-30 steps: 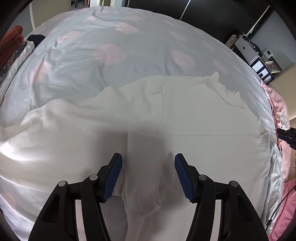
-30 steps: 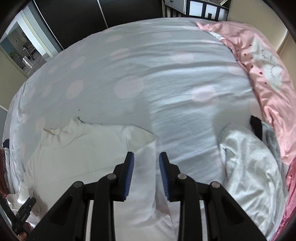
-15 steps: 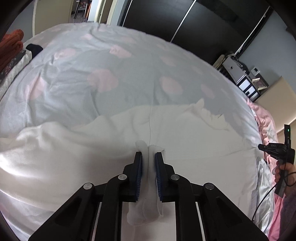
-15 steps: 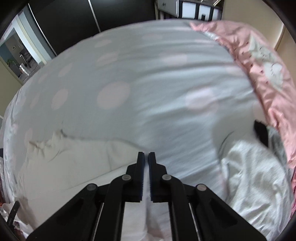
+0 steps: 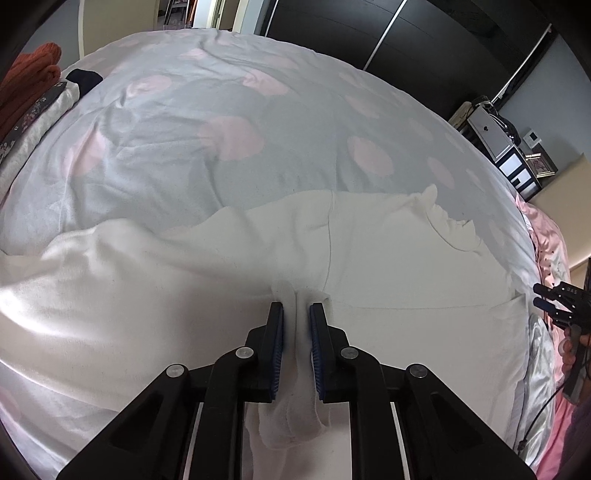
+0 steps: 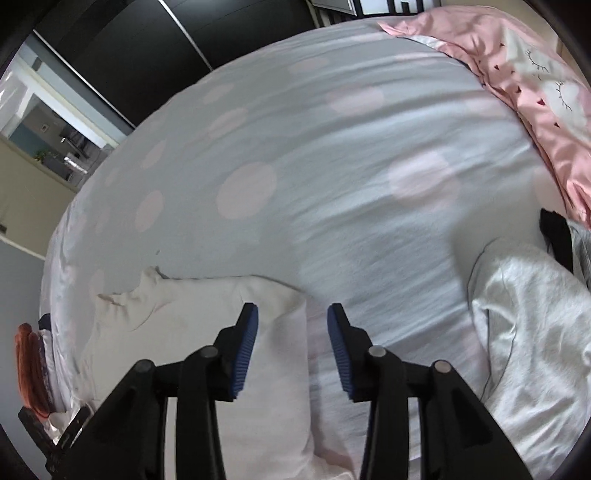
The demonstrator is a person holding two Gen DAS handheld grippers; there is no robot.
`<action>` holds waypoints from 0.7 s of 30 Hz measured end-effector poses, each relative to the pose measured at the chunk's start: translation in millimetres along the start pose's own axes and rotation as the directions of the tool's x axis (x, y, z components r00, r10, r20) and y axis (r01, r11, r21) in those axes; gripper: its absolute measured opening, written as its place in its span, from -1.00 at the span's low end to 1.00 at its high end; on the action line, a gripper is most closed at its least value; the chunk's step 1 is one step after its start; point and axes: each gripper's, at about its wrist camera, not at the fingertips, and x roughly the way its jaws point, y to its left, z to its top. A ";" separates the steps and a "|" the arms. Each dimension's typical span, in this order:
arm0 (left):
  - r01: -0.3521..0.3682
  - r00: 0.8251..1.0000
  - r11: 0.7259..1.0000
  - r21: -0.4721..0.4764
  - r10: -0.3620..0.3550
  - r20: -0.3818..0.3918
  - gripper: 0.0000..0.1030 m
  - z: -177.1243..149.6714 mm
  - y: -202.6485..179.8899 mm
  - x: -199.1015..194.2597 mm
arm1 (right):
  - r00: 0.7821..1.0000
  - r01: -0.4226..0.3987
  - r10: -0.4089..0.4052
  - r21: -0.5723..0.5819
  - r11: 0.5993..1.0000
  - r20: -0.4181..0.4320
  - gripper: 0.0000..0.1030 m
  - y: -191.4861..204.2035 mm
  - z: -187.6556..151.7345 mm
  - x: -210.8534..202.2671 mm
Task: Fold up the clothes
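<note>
A white long-sleeved garment (image 5: 369, 258) lies spread on the dotted grey bed cover (image 5: 229, 122). My left gripper (image 5: 297, 310) is shut on a raised pinch of its cloth near the middle seam. In the right wrist view the garment's folded edge (image 6: 184, 306) lies at the lower left. The right gripper (image 6: 293, 310) hangs over that edge, its jaws opening and wide apart. The cloth edge and bare cover lie between the pads, which press on nothing. The right gripper (image 5: 546, 295) also shows at the far right of the left wrist view, held by a hand (image 5: 570, 347).
A light grey garment (image 6: 535, 314) and a black item (image 6: 554, 232) lie to the right on the bed. A pink pillow (image 6: 517, 81) sits at the far right. An orange knit (image 5: 29, 85) tops a pile at the left edge. Dark wardrobes (image 5: 406, 33) stand behind.
The left gripper has gone from wide open to shut on a pinch of the white garment. The right gripper closed on the cloth edge, then opened again and let it go.
</note>
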 end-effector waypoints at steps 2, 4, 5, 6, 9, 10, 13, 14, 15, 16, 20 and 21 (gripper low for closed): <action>0.013 1.000 1.000 -0.005 -0.013 0.006 -0.71 1.0 1.7 -1.5 | 0.999 0.042 -0.042 -0.028 0.999 -0.012 -0.26 9.5 0.6 8.5; 0.026 1.000 1.000 -0.010 -0.026 0.011 -0.71 1.9 3.3 -2.7 | 0.996 0.086 -0.088 -0.055 0.995 -0.028 -0.26 18.1 -0.3 19.1; 0.031 0.999 0.999 -0.013 -0.031 0.012 -0.71 2.2 4.1 -2.4 | 0.995 0.090 -0.093 -0.066 0.994 -0.041 -0.27 21.8 -2.0 24.0; 0.042 0.999 0.999 -0.015 -0.042 0.018 -0.71 2.6 4.6 -3.4 | 0.993 0.102 -0.106 -0.078 0.992 -0.052 -0.36 25.2 -5.2 27.9; 0.102 0.993 0.995 -0.019 -0.100 0.067 -0.74 4.7 4.7 -12.1 | 0.985 0.165 -0.171 -0.145 0.976 -0.024 -0.91 36.3 -12.3 29.9; 0.123 0.989 0.992 -0.017 -0.121 0.090 -0.75 5.8 4.1 -16.6 | 0.982 0.185 -0.187 -0.147 0.972 0.006 -0.91 36.0 -10.3 24.6; 0.179 0.970 0.984 0.003 -0.177 0.165 -0.75 10.1 -0.6 -32.2 | 0.971 0.232 -0.223 -0.132 0.964 0.084 -0.92 30.2 -0.8 9.5; 0.160 0.975 0.987 0.007 -0.159 0.157 -0.75 10.5 -1.9 -29.7 | 0.970 0.235 -0.225 -0.114 0.965 0.087 -0.92 24.2 3.2 8.6; 0.141 0.979 0.990 0.012 -0.142 0.150 -0.75 10.8 -3.2 -27.1 | 0.970 0.235 -0.227 -0.097 0.967 0.090 -0.92 18.3 6.9 8.1; 0.116 0.983 0.993 0.014 -0.117 0.139 -0.75 10.8 -3.7 -23.0 | 0.974 0.218 -0.211 -0.086 0.972 0.081 -0.92 14.2 8.1 11.3; 0.063 0.997 0.997 -0.041 -0.061 0.053 -0.72 10.0 9.0 0.1 | 0.981 0.191 -0.186 -0.074 0.979 0.060 -0.92 4.1 5.3 27.8; 0.051 0.997 0.997 -0.053 -0.048 0.057 -0.69 10.8 12.1 0.8 | 0.982 0.186 -0.183 -0.073 0.980 0.055 -0.91 1.8 4.2 32.1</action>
